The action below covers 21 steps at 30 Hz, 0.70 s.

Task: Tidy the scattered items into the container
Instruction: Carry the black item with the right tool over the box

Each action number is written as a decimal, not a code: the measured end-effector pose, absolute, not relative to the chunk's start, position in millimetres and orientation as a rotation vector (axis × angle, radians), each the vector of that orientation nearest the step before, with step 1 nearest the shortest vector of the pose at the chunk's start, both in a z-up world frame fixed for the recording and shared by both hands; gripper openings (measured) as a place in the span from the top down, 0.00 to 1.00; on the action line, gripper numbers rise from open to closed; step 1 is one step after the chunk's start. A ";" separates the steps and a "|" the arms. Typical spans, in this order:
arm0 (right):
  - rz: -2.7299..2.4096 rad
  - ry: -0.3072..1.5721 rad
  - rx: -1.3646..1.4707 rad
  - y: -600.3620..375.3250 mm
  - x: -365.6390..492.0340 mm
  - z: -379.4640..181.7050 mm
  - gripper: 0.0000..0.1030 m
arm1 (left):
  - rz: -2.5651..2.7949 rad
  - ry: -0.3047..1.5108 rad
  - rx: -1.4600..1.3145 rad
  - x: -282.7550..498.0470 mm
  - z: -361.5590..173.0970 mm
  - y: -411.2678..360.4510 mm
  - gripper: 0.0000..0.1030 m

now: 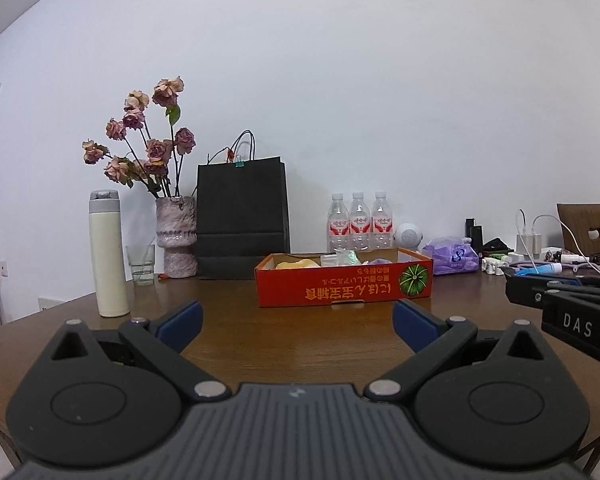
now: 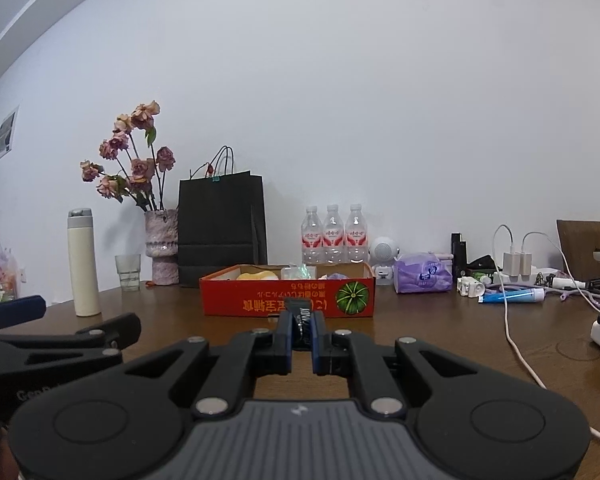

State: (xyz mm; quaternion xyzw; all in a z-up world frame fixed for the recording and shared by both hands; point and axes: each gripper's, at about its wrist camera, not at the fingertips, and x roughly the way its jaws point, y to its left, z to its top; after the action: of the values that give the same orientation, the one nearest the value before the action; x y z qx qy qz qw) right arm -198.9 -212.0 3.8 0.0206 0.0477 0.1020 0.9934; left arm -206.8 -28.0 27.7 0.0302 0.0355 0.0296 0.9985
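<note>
1. Left wrist view: the left gripper (image 1: 298, 322) fills the bottom of the frame. Its two blue pads are spread wide apart and nothing is between them.
2. Beyond the pads, in the middle of the frame, the red cardboard box (image 1: 342, 286) stands on the wooden table (image 1: 236, 332). A yellow item (image 1: 294, 264) and some small packets lie inside it, at its left and middle parts.
3. At the left stand a cream thermos (image 1: 108, 256), a glass (image 1: 141, 264) and a vase of dried roses (image 1: 176, 236); a black paper bag (image 1: 242, 220) is behind the box.
4. At the right edge, a part of the right gripper (image 1: 572, 308) comes into the frame.
5. Right wrist view: the right gripper (image 2: 302, 330) is in the lower middle. Its pads are pressed together on a small dark packet (image 2: 300, 314), which stands upright between them.
6. The packet is just before the front wall of the red cardboard box (image 2: 260, 300) in the picture; I cannot tell if they touch.
7. To the right of the box are three water bottles (image 2: 334, 236), a purple tissue pack (image 2: 422, 278) and a blue tube (image 2: 512, 296). A white cable (image 2: 518, 344) runs over the table at the right.
8. At the lower left edge, a finger of the left gripper (image 2: 18, 310) is visible.
</note>
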 end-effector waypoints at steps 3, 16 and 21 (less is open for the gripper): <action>0.205 0.102 0.042 -211.8 -196.2 2.8 0.92 | 0.054 0.079 0.059 -203.7 25.9 -28.7 0.00; 0.212 0.137 0.044 -211.8 -144.4 18.0 0.92 | 0.012 0.101 0.025 -131.2 50.2 -18.4 0.00; 0.256 0.208 0.077 -218.9 -65.3 43.6 0.92 | -0.017 0.097 0.049 -51.8 75.9 -18.6 0.00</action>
State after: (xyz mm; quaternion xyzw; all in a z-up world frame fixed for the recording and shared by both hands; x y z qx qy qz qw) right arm -65.3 -218.9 43.6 0.0385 0.1035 0.1272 0.9857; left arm -51.8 -18.6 75.9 0.0243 0.0487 -0.0084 0.9985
